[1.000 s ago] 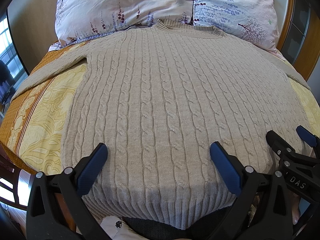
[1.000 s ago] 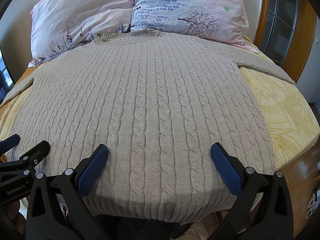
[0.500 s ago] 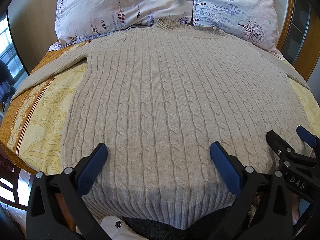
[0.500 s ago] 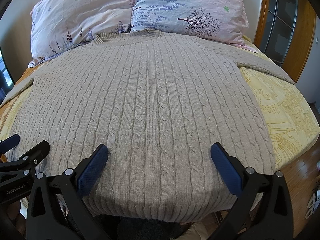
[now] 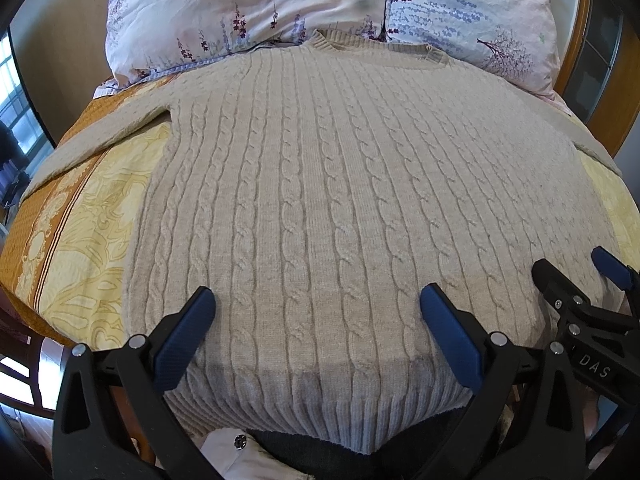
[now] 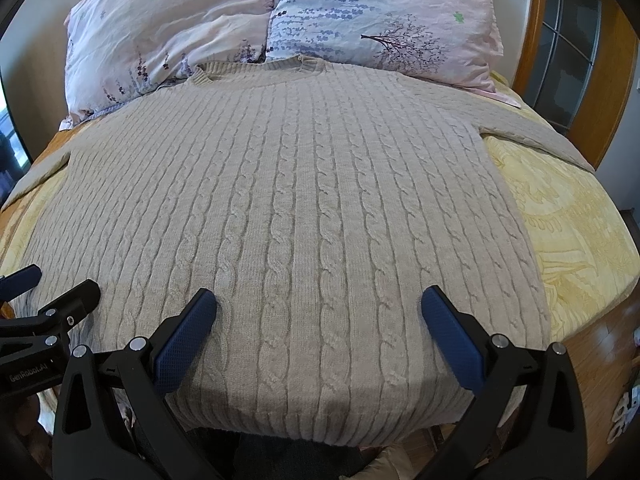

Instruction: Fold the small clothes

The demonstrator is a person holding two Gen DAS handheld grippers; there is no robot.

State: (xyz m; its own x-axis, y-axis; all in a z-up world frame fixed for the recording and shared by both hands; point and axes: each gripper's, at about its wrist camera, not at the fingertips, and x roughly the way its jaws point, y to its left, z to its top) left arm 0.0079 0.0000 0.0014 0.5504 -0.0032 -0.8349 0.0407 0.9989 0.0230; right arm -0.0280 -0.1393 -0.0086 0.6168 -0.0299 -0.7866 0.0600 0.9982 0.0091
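A beige cable-knit sweater (image 5: 340,208) lies flat on the yellow patterned bed (image 5: 92,240). The left claw (image 5: 316,312) and the right claw (image 6: 320,312) both gape wide above its hem, gripping nothing.

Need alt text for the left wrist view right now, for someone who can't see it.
A beige cable-knit sweater lies spread flat on a yellow patterned bedspread, collar toward two floral pillows. The open left gripper hovers above its ribbed hem, holding nothing; the right gripper shows at the right edge.

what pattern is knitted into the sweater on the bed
Vertical cable-knit columns in plain beige, with a ribbed hem, run down the sweater. The right wrist view shows it best.
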